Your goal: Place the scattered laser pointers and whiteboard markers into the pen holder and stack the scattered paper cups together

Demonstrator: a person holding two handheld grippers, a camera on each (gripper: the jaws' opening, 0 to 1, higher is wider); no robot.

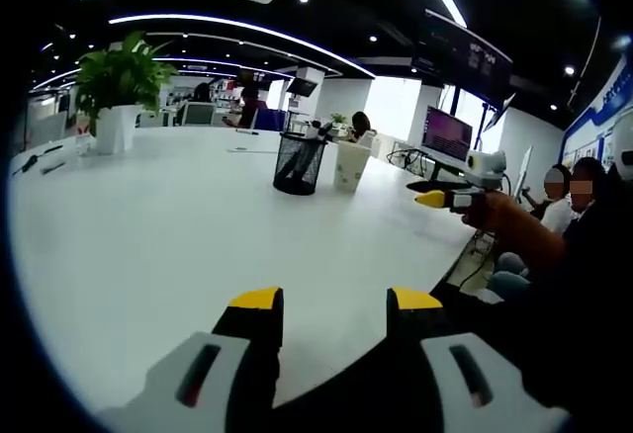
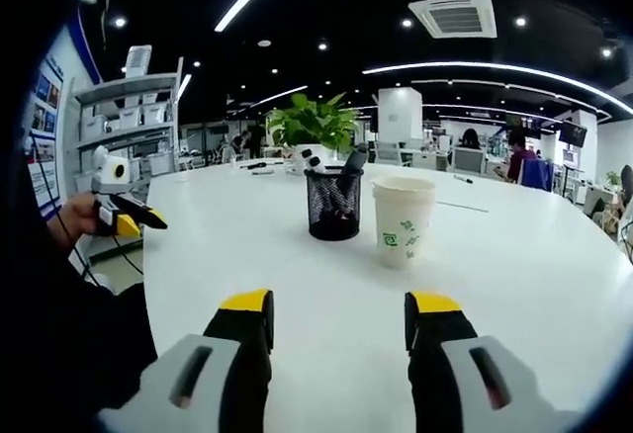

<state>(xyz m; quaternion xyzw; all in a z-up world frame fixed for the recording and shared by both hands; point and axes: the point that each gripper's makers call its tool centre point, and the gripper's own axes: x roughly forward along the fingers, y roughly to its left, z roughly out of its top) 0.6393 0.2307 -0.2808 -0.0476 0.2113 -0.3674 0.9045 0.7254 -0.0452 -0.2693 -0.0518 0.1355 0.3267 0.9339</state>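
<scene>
Left gripper (image 1: 331,306) jaws apart, empty, right gripper (image 2: 338,312) likewise, held low

This is an open-plan office — a large white meeting table (image 2: 297,255) runs through the room under a black ceiling with curved light strips (image 1: 237,28) and a ceiling air-conditioning unit (image 2: 457,16). On the table stand a black mesh pen holder (image 2: 333,204), a paper cup (image 2: 403,219) and a potted green plant (image 1: 119,92). A laptop (image 1: 447,134) sits at the table's edge, metal shelving with boxes (image 2: 134,117) lines one wall, and people sit at desks with monitors (image 2: 465,159) further back — ordinary working stations.
</scene>
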